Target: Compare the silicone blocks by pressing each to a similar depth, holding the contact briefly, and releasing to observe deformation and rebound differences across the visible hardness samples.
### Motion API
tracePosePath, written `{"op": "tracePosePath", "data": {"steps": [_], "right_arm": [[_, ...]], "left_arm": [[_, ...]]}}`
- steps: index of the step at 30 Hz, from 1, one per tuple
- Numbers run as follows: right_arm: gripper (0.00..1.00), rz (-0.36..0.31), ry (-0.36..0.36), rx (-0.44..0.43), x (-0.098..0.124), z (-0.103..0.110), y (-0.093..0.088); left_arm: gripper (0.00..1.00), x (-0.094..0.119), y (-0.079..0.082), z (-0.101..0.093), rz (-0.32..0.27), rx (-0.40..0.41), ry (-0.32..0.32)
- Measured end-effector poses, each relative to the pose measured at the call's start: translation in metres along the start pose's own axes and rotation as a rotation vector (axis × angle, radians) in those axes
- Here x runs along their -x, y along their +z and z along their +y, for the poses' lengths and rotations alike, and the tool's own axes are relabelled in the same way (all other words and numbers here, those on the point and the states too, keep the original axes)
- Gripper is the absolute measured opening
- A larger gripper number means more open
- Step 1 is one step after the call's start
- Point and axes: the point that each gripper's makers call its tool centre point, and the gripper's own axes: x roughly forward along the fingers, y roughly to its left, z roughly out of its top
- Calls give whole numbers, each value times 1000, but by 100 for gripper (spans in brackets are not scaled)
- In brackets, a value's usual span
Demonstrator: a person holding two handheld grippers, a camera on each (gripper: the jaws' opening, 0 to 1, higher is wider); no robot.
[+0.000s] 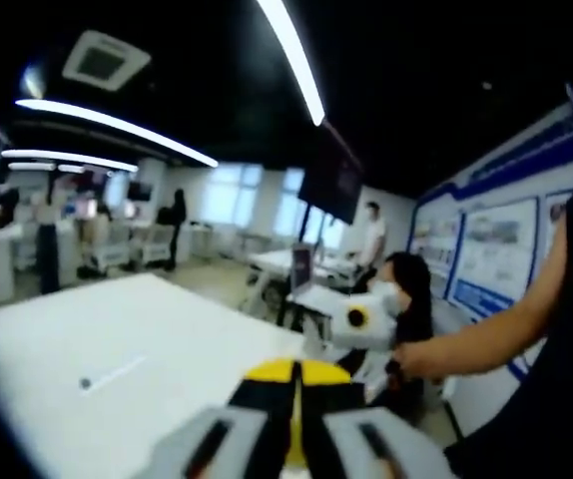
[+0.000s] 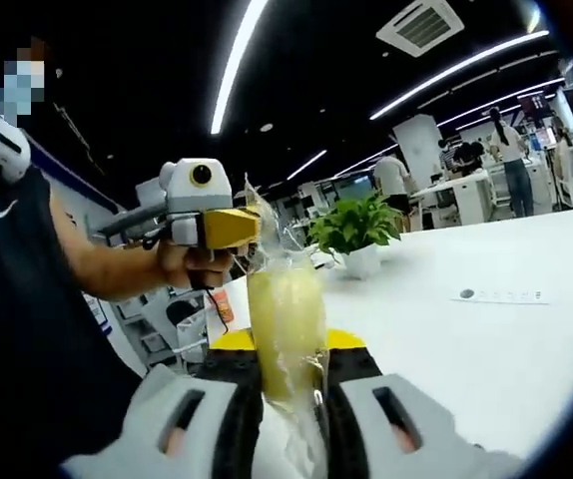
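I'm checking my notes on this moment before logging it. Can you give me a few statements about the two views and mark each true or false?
1. The right tongs are clamped on a pale yellow block in clear wrap. True.
2. The left tongs grip the wrap's top end. True, as the right gripper view shows it.
3. The potted plant lies tipped over on the floor. False: it stands upright on the white table.
4. The table carries several open laptops. False: a thin label strip lies on it.
5. The ceiling lights are switched off. False: long light strips glow.
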Motion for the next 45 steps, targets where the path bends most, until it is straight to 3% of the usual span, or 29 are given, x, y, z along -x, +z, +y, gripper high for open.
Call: {"op": "tracePosePath", "data": {"steps": [4,16,20,22,23,25,37,39,41,45], "right_arm": [[10,32,-16,7,3,-2,-3],[8,83,5,-31,4,3,-5],[7,123,14,-34,1,4,-12],[7,135,24,-26,-2,8,-13],[7,141,32,-23,-3,10,-13],[7,140,37,-19,-3,10,-12],[5,190,54,-26,0,13,-18],[5,214,41,16,1,10,-23],[4,235,46,-3,2,11,-27],[5,218,35,-3,4,10,-25]], "left_arm": [[0,-1,-7,0,13,8,-8],[0,0,-6,-1,-32,23,-18],[9,0,-5,2,-46,33,-2],[0,-1,-16,-12,18,63,-79],[1,-4,-13,-4,-14,26,-24],[0,-3,-13,-6,-19,52,-34],[0,-2,-17,-11,9,-13,-54],[0,-3,-22,-10,28,-6,-61],[0,-4,-27,-9,54,-13,-53],[0,-5,-25,-13,29,-49,-44]]}}
